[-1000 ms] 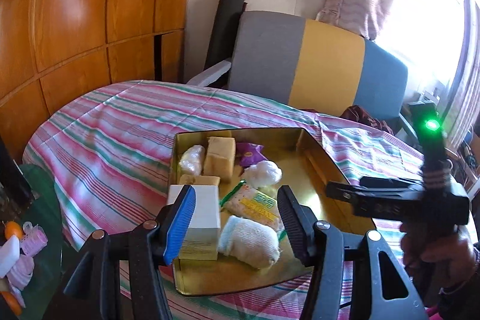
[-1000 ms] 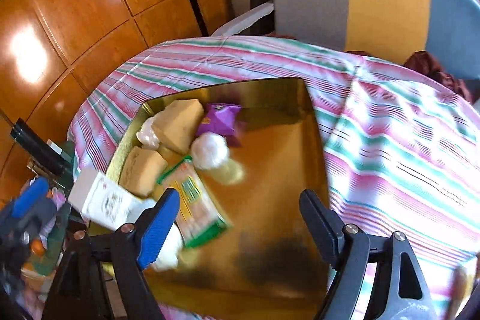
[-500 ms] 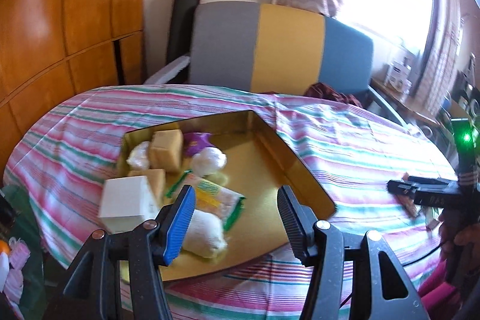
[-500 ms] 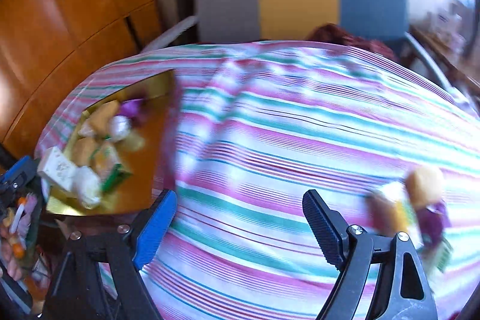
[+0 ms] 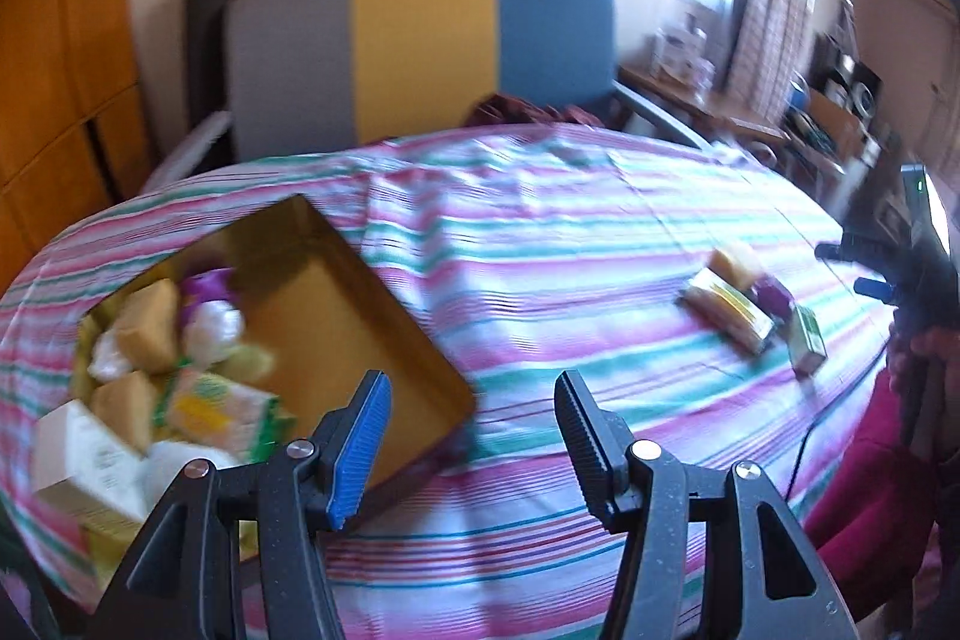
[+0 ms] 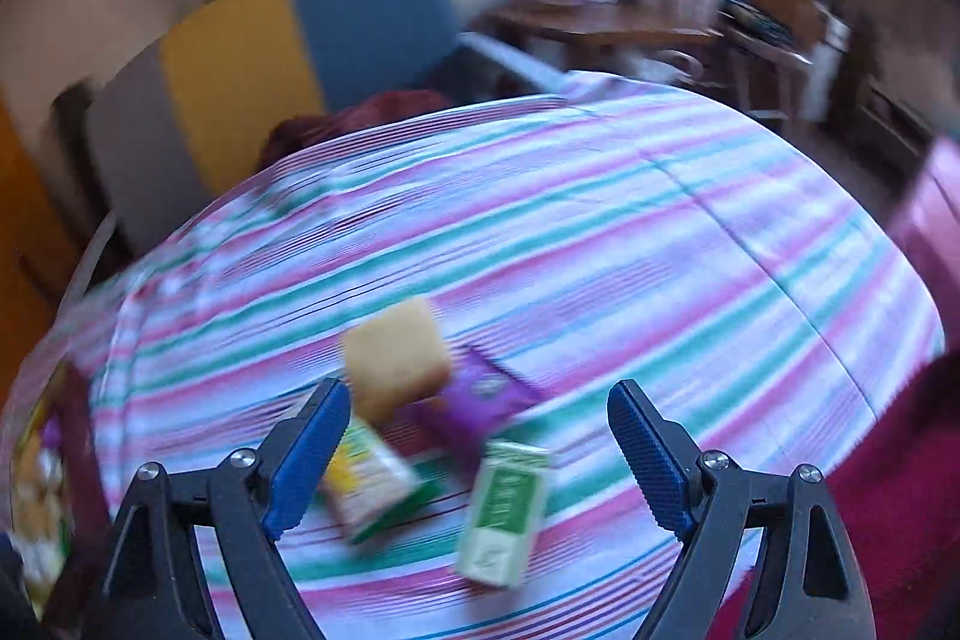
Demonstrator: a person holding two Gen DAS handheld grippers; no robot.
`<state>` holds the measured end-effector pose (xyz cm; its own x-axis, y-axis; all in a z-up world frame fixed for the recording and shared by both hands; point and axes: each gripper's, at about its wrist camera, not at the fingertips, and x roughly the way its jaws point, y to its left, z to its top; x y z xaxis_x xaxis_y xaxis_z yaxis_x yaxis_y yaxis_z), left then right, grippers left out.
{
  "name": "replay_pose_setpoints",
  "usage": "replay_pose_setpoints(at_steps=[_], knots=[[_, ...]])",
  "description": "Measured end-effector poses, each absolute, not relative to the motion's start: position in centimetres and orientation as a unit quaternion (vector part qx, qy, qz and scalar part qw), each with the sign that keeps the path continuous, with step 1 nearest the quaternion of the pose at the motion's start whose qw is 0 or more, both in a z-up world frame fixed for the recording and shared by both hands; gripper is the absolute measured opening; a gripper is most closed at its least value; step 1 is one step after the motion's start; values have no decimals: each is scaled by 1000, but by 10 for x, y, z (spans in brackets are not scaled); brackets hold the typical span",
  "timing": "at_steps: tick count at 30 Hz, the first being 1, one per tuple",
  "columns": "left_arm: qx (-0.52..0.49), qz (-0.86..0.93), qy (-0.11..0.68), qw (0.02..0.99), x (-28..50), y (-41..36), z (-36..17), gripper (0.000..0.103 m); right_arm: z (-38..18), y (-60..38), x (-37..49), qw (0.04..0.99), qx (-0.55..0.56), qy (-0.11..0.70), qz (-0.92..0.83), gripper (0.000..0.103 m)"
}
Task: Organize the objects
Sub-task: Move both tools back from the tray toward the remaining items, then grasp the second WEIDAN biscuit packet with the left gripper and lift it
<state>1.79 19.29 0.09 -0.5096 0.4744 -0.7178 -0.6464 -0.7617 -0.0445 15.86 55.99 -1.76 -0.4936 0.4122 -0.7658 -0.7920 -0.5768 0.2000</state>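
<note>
A round table (image 5: 570, 244) wears a striped cloth of pink, green and white. On its left side sits a gold tray (image 5: 336, 304), with one bare corner near the left gripper (image 5: 471, 436). The tray holds a heap of things at its far left end: tan blocks (image 5: 147, 322), a white ball (image 5: 213, 331), a purple wrapper (image 5: 207, 283), a yellow and green packet (image 5: 219, 406) and a white box (image 5: 84, 451). The left gripper hangs over the tray's near corner and the cloth. Its jaws are apart and nothing is between them.

The right gripper (image 6: 480, 451) hangs above a small group of things lying well apart from the tray, toward the right side of the table. There is a tan block (image 6: 396, 355), a purple packet (image 6: 474, 397), a green and white box (image 6: 504, 508) and a yellow and green packet (image 6: 366, 478). They lie close together, some touching. The right jaws are wide apart and have just been opening. They grip nothing. The pictures are blurry. A hand (image 5: 918, 346) in a red sleeve (image 5: 864, 484) holds the right gripper at the table's edge.
</note>
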Motion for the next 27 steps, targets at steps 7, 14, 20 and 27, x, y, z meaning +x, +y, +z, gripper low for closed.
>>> replay_pose_setpoints(at_steps=[7, 14, 20, 27], knots=[[-419, 814, 136, 378, 24, 264, -21, 57, -17, 579, 176, 373, -300, 343, 808, 88], [-459, 778, 142, 404, 20, 339, -38, 57, -22, 576, 170, 360, -314, 341, 810, 89], [-487, 755, 130, 419, 14, 393, -48, 58, -24, 575, 167, 358, -327, 334, 808, 91], [-506, 749, 129, 408, 13, 445, -62, 62, -25, 574, 165, 362, -332, 328, 807, 91]])
